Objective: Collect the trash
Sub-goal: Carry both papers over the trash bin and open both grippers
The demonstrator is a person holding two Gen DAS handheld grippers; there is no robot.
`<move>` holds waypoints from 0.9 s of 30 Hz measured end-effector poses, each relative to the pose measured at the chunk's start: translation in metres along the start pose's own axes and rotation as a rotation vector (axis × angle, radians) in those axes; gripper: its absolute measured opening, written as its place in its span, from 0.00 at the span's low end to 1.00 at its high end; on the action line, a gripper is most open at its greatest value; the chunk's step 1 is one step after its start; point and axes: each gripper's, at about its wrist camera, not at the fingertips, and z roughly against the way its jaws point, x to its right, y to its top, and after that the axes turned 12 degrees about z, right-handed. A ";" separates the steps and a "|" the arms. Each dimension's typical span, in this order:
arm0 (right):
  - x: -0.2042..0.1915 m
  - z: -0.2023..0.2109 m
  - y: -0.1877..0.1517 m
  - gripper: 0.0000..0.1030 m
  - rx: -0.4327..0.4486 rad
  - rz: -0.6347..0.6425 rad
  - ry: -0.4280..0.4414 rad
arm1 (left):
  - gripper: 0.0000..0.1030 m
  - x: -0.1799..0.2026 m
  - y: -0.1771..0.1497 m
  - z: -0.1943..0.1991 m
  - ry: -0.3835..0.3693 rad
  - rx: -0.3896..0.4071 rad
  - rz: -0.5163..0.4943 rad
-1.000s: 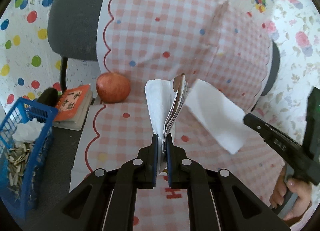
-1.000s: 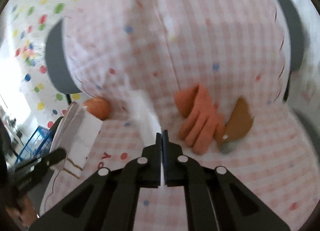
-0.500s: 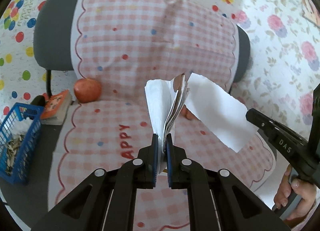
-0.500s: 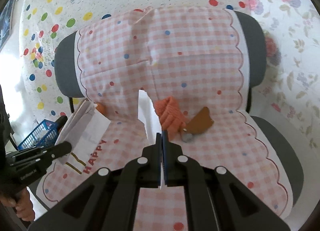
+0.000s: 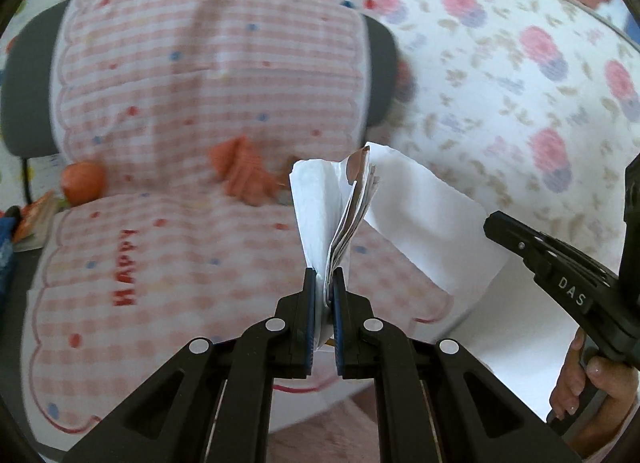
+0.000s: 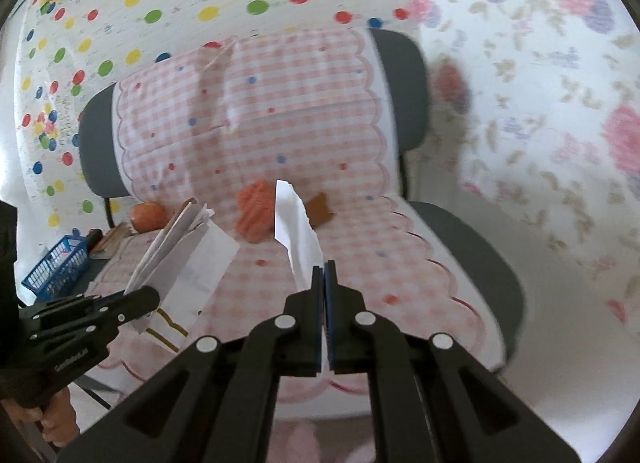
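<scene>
My left gripper (image 5: 324, 277) is shut on a bundle of white paper scraps (image 5: 320, 215), held in the air above the chair seat. My right gripper (image 6: 323, 269) is shut on a single white paper sheet (image 6: 298, 229). In the left wrist view that sheet (image 5: 432, 223) hangs right of the bundle from the right gripper's tip (image 5: 496, 223). In the right wrist view the left gripper (image 6: 150, 297) holds the bundle (image 6: 188, 251) at lower left. An orange glove (image 6: 254, 215) and a brown scrap (image 6: 320, 213) lie on the seat.
A grey chair (image 6: 400, 95) is draped with a pink checked cloth (image 5: 200, 83). An orange-red fruit (image 5: 83, 182) and a small book (image 5: 34, 217) sit at the seat's left. A blue basket (image 6: 58, 267) stands further left. Patterned paper walls (image 6: 540, 103) stand behind.
Both grippers have drawn back from the chair and swung right, each still holding its paper. The blue basket has slid out of the left wrist view.
</scene>
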 end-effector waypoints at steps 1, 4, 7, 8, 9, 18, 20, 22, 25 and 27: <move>0.005 0.009 -0.006 0.02 -0.001 -0.003 -0.022 | 0.08 0.007 -0.004 -0.001 -0.017 -0.007 -0.011; 0.012 0.023 -0.017 0.02 -0.005 -0.012 -0.054 | 0.08 0.032 -0.019 -0.003 -0.075 -0.038 -0.058; 0.025 0.044 -0.036 0.02 -0.028 -0.037 -0.096 | 0.08 0.050 -0.032 -0.006 -0.121 -0.067 -0.093; 0.027 0.049 -0.041 0.02 -0.033 -0.044 -0.107 | 0.08 0.055 -0.035 -0.006 -0.130 -0.073 -0.100; 0.031 0.056 -0.048 0.02 -0.041 -0.054 -0.120 | 0.08 0.061 -0.039 -0.007 -0.142 -0.083 -0.110; 0.054 0.105 -0.095 0.02 -0.093 -0.101 -0.269 | 0.08 0.099 -0.074 -0.016 -0.217 -0.165 -0.176; 0.059 0.112 -0.104 0.02 -0.106 -0.119 -0.280 | 0.08 0.106 -0.080 -0.019 -0.221 -0.181 -0.195; 0.064 0.118 -0.112 0.02 -0.113 -0.139 -0.295 | 0.08 0.114 -0.085 -0.022 -0.223 -0.195 -0.216; 0.069 0.123 -0.121 0.02 -0.126 -0.158 -0.302 | 0.08 0.124 -0.091 -0.025 -0.231 -0.213 -0.242; 0.070 0.124 -0.126 0.02 -0.137 -0.162 -0.303 | 0.08 0.128 -0.094 -0.027 -0.240 -0.225 -0.248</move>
